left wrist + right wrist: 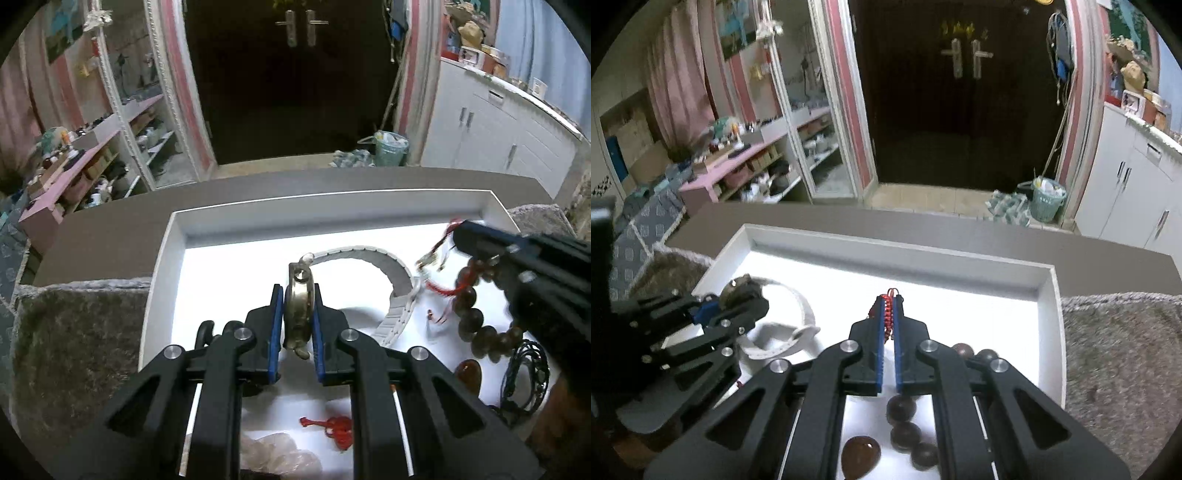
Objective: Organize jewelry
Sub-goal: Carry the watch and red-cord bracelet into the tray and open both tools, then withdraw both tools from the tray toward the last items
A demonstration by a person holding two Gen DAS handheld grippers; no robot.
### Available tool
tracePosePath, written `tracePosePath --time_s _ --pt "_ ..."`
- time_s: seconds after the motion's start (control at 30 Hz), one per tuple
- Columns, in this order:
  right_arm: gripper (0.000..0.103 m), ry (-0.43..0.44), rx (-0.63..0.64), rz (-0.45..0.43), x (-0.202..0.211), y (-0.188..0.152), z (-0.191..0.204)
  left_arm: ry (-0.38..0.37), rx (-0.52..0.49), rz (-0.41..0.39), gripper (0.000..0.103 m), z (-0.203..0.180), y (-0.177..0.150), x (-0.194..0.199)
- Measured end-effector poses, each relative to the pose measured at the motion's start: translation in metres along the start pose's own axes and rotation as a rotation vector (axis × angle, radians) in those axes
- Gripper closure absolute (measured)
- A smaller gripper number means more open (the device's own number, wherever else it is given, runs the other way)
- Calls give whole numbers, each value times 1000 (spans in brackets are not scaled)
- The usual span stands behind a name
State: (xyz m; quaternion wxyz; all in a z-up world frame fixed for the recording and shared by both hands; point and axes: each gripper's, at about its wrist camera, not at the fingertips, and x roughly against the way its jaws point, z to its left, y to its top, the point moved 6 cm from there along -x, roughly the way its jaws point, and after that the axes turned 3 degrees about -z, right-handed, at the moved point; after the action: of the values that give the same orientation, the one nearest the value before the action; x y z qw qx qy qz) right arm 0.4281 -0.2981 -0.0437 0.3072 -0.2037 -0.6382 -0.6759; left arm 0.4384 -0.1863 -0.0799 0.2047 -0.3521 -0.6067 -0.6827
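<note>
Blue-padded fingers (275,325) of the left gripper (298,317) are clenched on the brass-coloured case of a watch (299,306), held on edge between the pads, its white strap (384,280) curling away in a loop over the floor of the white tray (207,229). In the right wrist view the right gripper (889,314) is pinched onto a red braided cord (886,317) that runs between its pads and pokes out past the tips; dark brown beads of a bracelet (905,432) hang from that cord under the jaws, over the tray floor. Beside the beads, toward the tray's near edge, lies an amber oval pendant (860,456). From the left wrist view, a red charm (338,428) rests on the tray floor beneath the left gripper, with a black cord necklace (528,373) by the tray's right side. Grey plush cloth (74,332) lies outside the tray on both sides.
</note>
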Motion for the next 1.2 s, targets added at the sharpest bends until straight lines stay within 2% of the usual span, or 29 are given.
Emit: tracePosePath --time_s 0.33,0.6,0.83,0.87,0.9,0.93,0.97,1.0,1.1,1.2 --pt "99 -3 0 61 -10 -6 -3 33 -55 51 90 -15 5 -15" --pt "99 -14 -10 107 -20 -10 -7 71 -67 60 84 -20 7 -19" --pt "98 -28 -15 83 -18 -5 -1 55 -57 53 83 -19 9 -20" --pt "96 -31 -22 78 -17 -5 -3 46 -50 49 78 -18 9 -20" --pt "86 -34 -28 70 -15 -4 -4 32 -36 42 73 -9 4 -14" --pt "71 -35 -25 62 -13 -3 -5 21 -16 33 73 -5 4 -12" --pt "65 -43 -22 49 -9 -2 -7 15 2 23 73 -2 6 -9" --pt "62 -48 -28 36 -5 0 -10 3 22 7 73 1 9 -3" --pt "62 -43 -48 15 7 7 -20 -20 71 -41 73 14 19 21" --pt "62 -58 -75 -36 38 15 -38 -24 90 -84 73 25 23 51"
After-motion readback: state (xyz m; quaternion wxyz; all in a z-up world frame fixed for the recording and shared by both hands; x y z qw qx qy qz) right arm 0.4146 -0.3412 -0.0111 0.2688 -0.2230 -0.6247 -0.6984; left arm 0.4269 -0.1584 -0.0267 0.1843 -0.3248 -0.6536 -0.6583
